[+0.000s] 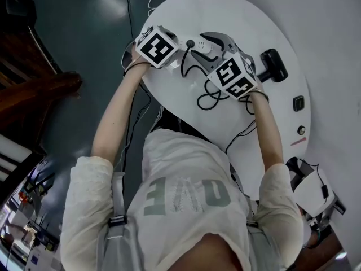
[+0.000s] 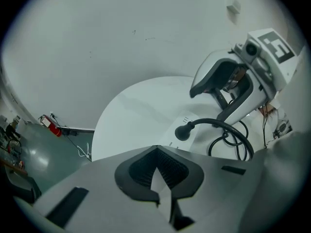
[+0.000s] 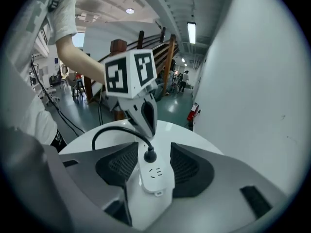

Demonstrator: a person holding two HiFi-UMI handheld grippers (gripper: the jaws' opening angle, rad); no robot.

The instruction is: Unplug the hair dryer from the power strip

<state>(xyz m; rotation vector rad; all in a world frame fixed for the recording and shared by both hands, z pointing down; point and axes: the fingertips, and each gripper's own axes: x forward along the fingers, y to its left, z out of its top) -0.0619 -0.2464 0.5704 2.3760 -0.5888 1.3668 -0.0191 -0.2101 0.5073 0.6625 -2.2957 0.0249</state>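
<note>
the power strip (image 3: 156,178) is seen lying on the white table (image 1: 225,16), between the jaws of the right gripper (image 3: 154,166). these jaws are spread apart, one pad on each side of the strip, and neither pad is pressed against it. the black plug (image 3: 149,155) is seated in the far end of the strip, and its cable (image 3: 112,132) is looped away over the table. the hair dryer (image 1: 273,65) is found well apart from the strip, on the person's right side near the table's edge.

the left gripper (image 2: 158,171) is held just beyond the plug end of the strip. its jaws appear to be brought together with nothing gripped, though only a thin pale sliver is shown between the pads and this cannot be settled fully.

the plug is judged not yet pulled. several faults could be met from here. if the right jaws are closed off centre, the strip could be twisted or pushed along the smooth table instead of being pinned. if the strip is not held firmly, it could be lifted together with the plug. if the cable is taken in place of the plug body, the cord could be strained, and the hair dryer could be dragged toward the edge. the left jaws would have to be opened before the plug can be taken.
</note>
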